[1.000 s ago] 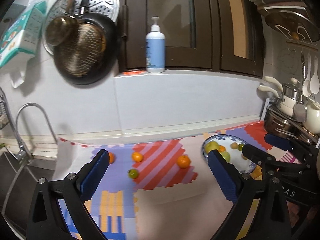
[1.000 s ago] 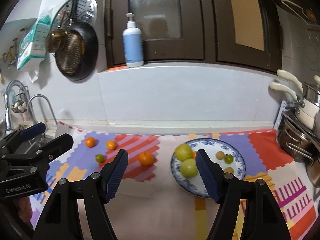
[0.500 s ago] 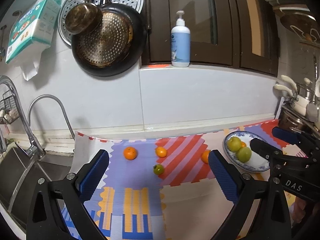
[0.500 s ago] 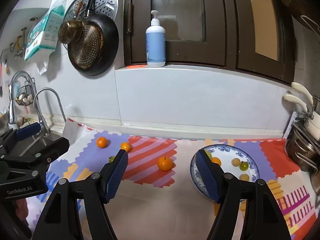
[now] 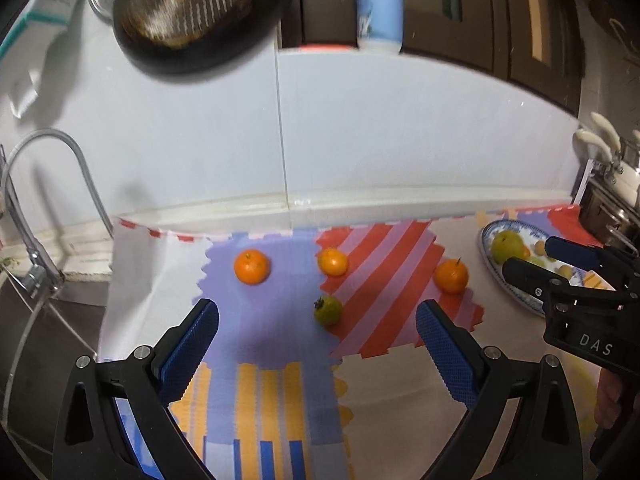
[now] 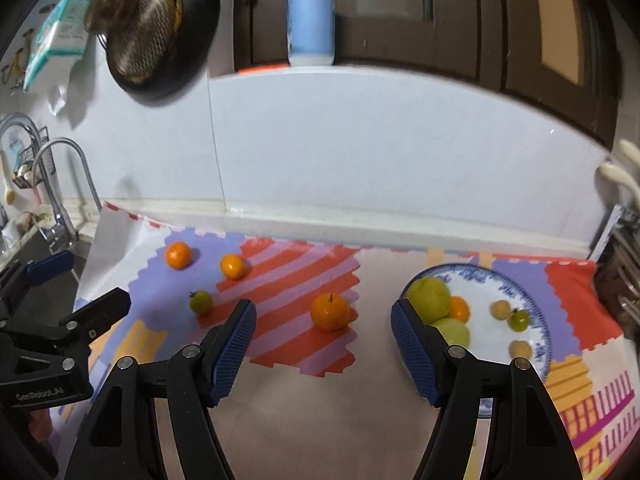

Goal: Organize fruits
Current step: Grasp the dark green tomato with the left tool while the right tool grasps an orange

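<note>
Three oranges lie on the patterned mat: a left one [image 5: 251, 266], a middle one [image 5: 332, 262] and a right one [image 5: 451, 275]. A small green fruit [image 5: 327, 309] lies in front of them. My left gripper [image 5: 316, 348] is open and empty, just short of the green fruit. My right gripper [image 6: 324, 350] is open and empty, with the right orange [image 6: 329, 311] just ahead between its fingers. A blue-and-white plate [image 6: 536, 316] at the right holds two green fruits, an orange and several small fruits.
A sink with a curved tap [image 5: 52, 184] is at the left. Pots [image 5: 612, 200] stand at the right edge. A pan [image 6: 160, 40] hangs on the wall, a blue bottle [image 6: 311, 20] on the ledge. The tiled wall closes the back.
Both grippers have tilted down and moved closer to the mat. The left one swung left toward the loose fruits; the right one moved left from the plate to the right orange.
</note>
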The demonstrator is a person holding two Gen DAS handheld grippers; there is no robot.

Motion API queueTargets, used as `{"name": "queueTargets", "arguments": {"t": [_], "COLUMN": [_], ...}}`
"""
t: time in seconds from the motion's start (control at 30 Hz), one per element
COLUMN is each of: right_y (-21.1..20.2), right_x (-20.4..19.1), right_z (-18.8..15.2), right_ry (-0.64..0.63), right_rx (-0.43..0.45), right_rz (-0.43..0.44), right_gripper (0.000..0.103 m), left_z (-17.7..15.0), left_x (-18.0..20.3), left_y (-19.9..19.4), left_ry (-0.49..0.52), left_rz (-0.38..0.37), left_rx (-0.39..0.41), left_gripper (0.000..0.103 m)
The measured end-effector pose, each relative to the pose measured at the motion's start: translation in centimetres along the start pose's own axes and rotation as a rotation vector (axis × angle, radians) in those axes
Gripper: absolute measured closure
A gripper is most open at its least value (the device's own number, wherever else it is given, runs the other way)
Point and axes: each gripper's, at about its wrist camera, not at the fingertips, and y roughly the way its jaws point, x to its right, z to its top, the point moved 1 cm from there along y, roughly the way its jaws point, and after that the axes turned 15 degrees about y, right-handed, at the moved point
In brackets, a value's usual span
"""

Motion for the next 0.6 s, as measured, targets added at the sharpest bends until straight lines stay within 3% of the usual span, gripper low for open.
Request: {"name": "queueTargets", "arguments": {"t": [0.4,0.6], "right_y": [7.5,9.8], "right_x": [1.1,1.9], "right_z": [-0.8,-0.6], "right_ry": [0.037,0.049], "right_rx": [-0.134,-0.168], "right_rz": [0.009,0.007], "right_gripper": [0.033,0.038], "left_z": [-0.8,-0.7], "left_x": [-0.2,-0.1], "left_y": [6.8,9.3], "left_ry": [-0.034,-0.045], "left_rz": [-0.043,-0.072], "left_rx": [-0.111,-0.140], "left_gripper": [0.015,0.031]}}
